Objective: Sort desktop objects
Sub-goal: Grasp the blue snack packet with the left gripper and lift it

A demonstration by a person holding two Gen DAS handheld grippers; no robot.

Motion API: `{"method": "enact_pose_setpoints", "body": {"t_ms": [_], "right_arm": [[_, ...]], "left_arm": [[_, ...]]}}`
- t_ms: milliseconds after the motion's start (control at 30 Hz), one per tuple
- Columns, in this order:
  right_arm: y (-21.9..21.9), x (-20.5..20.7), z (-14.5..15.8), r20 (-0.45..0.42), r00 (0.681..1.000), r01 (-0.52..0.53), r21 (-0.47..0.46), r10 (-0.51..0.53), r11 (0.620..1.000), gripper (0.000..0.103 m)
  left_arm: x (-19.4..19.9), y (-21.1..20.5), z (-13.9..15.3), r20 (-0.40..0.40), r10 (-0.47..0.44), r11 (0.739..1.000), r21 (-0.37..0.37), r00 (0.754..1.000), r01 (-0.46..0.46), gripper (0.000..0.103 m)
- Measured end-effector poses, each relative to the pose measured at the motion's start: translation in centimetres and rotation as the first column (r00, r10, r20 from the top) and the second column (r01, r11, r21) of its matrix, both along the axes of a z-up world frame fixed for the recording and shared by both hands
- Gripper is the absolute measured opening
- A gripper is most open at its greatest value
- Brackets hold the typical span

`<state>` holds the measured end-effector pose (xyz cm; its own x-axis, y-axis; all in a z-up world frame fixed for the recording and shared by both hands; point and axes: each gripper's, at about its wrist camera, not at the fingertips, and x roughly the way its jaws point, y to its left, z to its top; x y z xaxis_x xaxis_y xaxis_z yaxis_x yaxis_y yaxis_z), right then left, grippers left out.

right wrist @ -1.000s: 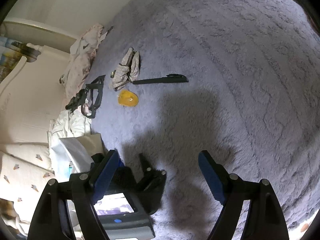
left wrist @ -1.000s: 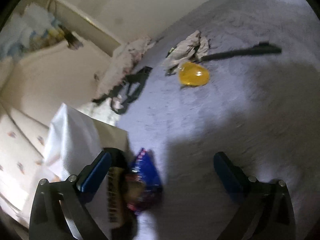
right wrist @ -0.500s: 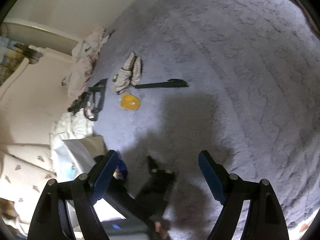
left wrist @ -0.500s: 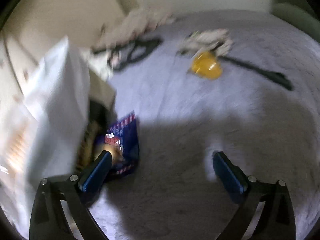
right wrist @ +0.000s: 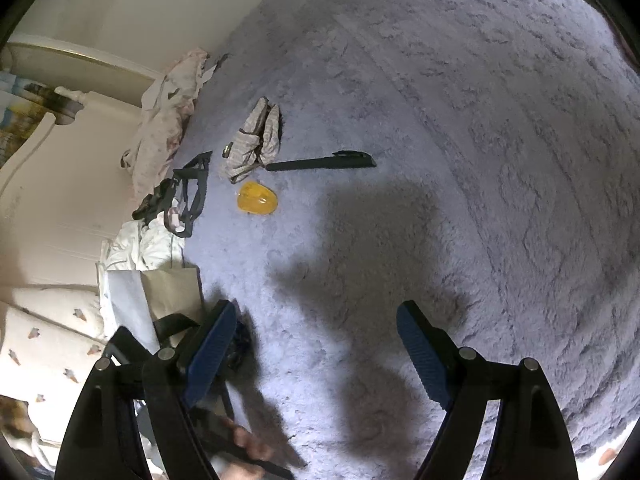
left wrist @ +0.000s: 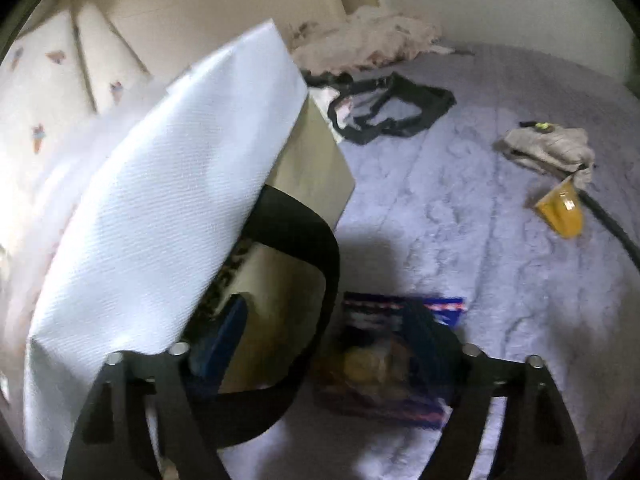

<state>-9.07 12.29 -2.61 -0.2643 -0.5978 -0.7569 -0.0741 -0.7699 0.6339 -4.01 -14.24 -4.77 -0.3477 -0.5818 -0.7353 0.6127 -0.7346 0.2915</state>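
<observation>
Little of the sorting is judged done: most objects are seen loose on the lilac plush bedcover (right wrist: 460, 128), and the paper bag (left wrist: 308, 168) at nine o'clock in the left wrist view is taken to be the collecting place, though its contents cannot be made out. The blue snack packet (left wrist: 400, 360), crinkled foil, lies flat on the cover just beside the bag's black strap handle (left wrist: 316, 280), between the fingers of the left gripper (left wrist: 332, 344), whose jaws have just been closing yet are spread, with no pad seen pressing on it. The right gripper (right wrist: 312, 344) is held wide apart over bare cover, nothing in it. Left to be sorted, at eleven o'clock in the right wrist view, are a translucent yellow rounded plastic piece (right wrist: 257, 203), a folded striped grey cloth (right wrist: 252, 140) and a long slim black pen (right wrist: 320, 163), close together; a tangle of black webbing straps (right wrist: 188, 188) and a crumpled pale garment (right wrist: 164, 128) lie near the bedcover's edge. A white textured sheet (left wrist: 152, 200), soft and limp, is draped over the bag's mouth.
</observation>
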Motion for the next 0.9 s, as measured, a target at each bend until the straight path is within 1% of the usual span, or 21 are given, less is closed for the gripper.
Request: {"method": "enact_pose_setpoints", "body": {"t_ms": [33,100,167,233,300,333,367,400,433,500,533,567,633,667,700,733,767,800,867,900], "right_arm": [[0.0,0.1,0.0,0.001,1.000,-0.001,0.000,0.001,1.000,0.082],[0.0,0.2,0.1,0.001,1.000,-0.007,0.002,0.007,1.000,0.082],[0.0,0.2,0.0,0.002,1.000,-0.009,0.000,0.009,1.000,0.082],[0.1,0.2,0.0,0.006,1.000,-0.009,-0.001,0.009,1.000,0.082],[0.2,0.2,-0.1,0.011,1.000,-0.007,0.000,0.007,1.000,0.082],[0.3,0.2,-0.2,0.014,1.000,-0.006,0.001,0.006,1.000,0.082],[0.4,0.2,-0.3,0.018,1.000,-0.003,0.002,0.003,1.000,0.082],[0.4,0.1,-0.3,0.020,1.000,0.000,0.003,0.000,1.000,0.082],[0.4,0.1,-0.4,0.022,1.000,0.002,0.004,-0.002,1.000,0.082],[0.2,0.1,-0.4,0.022,1.000,-0.001,0.008,0.001,1.000,0.082],[0.1,0.1,-0.4,0.021,1.000,-0.003,0.008,0.003,1.000,0.082],[0.0,0.2,-0.3,0.020,1.000,-0.007,0.009,0.007,1.000,0.082],[-0.3,0.3,0.0,0.013,1.000,-0.016,0.013,0.016,1.000,0.082],[-0.4,0.3,0.1,0.008,1.000,-0.018,0.016,0.018,1.000,0.082],[-0.5,0.3,0.2,0.002,1.000,-0.018,0.018,0.018,1.000,0.082],[-0.5,0.3,0.3,-0.003,1.000,-0.016,0.020,0.016,1.000,0.082],[-0.6,0.3,0.4,-0.009,1.000,-0.015,0.024,0.015,1.000,0.082],[-0.7,0.4,0.5,-0.012,1.000,-0.016,0.028,0.016,0.999,0.082],[-1.0,0.4,0.5,-0.018,1.000,-0.020,0.037,0.020,0.999,0.082],[-1.1,0.4,0.5,-0.020,1.000,-0.022,0.040,0.023,0.999,0.082]], "left_arm": [[-0.1,-0.8,-0.2,0.006,0.001,1.000,0.026,1.000,-0.001,0.086],[-0.4,-2.2,-0.4,0.018,-0.009,0.998,0.060,1.000,0.008,0.095],[-0.5,-2.6,-0.5,0.034,-0.043,0.997,0.062,0.998,0.041,0.103],[-0.5,-3.1,-0.8,0.058,-0.059,0.997,0.044,0.997,0.056,0.103],[0.0,-2.7,-1.0,0.056,-0.063,0.998,0.019,0.996,0.062,0.103],[-0.3,-3.1,-0.9,0.068,-0.075,0.997,0.010,0.995,0.074,0.103],[-0.3,-2.7,-1.2,0.092,-0.090,0.996,-0.014,0.992,0.092,0.103],[-0.4,-2.5,-1.6,0.120,-0.104,0.994,-0.009,0.987,0.106,0.103],[-0.4,-2.2,-2.0,0.137,-0.133,0.991,0.017,0.982,0.132,0.103],[-0.5,-2.0,-2.2,0.132,-0.174,0.984,0.048,0.976,0.169,0.103],[-0.7,-2.3,-2.5,0.131,-0.187,0.981,0.087,0.974,0.176,0.103],[-0.8,-2.7,-2.7,0.123,-0.185,0.978,0.118,0.975,0.170,0.103],[-0.7,-3.9,-2.6,0.101,-0.168,0.980,0.128,0.981,0.155,0.101],[-0.4,-4.6,-2.3,0.089,-0.177,0.976,0.145,0.980,0.163,0.093],[-0.2,-5.1,-2.2,0.071,-0.194,0.967,0.180,0.978,0.178,0.079],[0.1,-5.9,-1.9,0.043,-0.207,0.954,0.231,0.977,0.191,0.071],[0.3,-6.6,-1.7,0.026,-0.215,0.943,0.265,0.976,0.200,0.056],[0.4,-7.2,-1.3,0.027,-0.211,0.945,0.262,0.977,0.196,0.048],[0.5,-8.0,-0.6,0.025,-0.237,0.943,0.247,0.971,0.224,0.037],[0.7,-8.4,-0.2,0.020,-0.250,0.941,0.239,0.968,0.238,0.037]]}}
